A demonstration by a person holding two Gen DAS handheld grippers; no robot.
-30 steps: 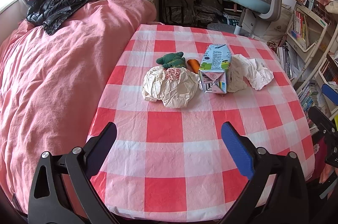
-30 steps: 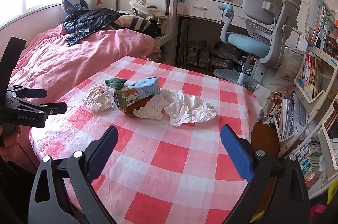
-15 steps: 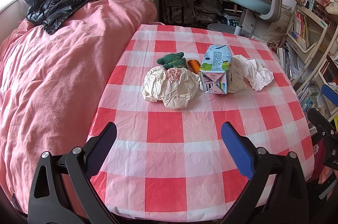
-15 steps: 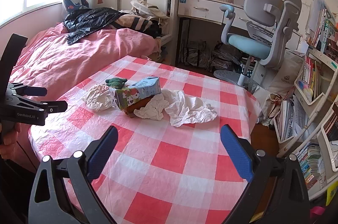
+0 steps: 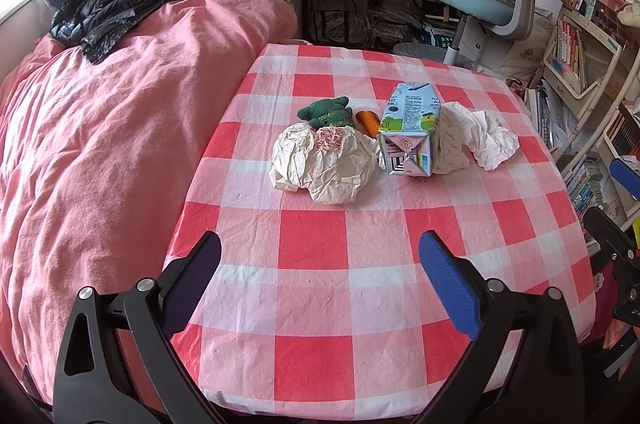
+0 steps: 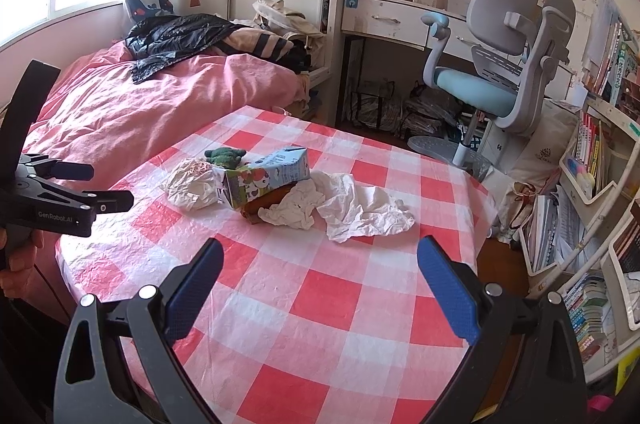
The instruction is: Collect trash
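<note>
Both wrist views — table [image 5: 312, 304] shared

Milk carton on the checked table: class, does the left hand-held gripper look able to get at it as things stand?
Probably yes. The left hand-held gripper is open and empty, with bare tablecloth between it and the milk carton. Crumpled paper lies beside the carton, not across the way.

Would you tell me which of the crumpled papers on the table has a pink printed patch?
The rounded cream wad left of the milk carton; the white paper on the carton's other side is plain.

A brown thing [image 6: 264, 202] lies mostly hidden under the milk carton [image 6: 266, 176] and crumpled tissue [image 6: 296, 210] — unidentifiable.
</note>
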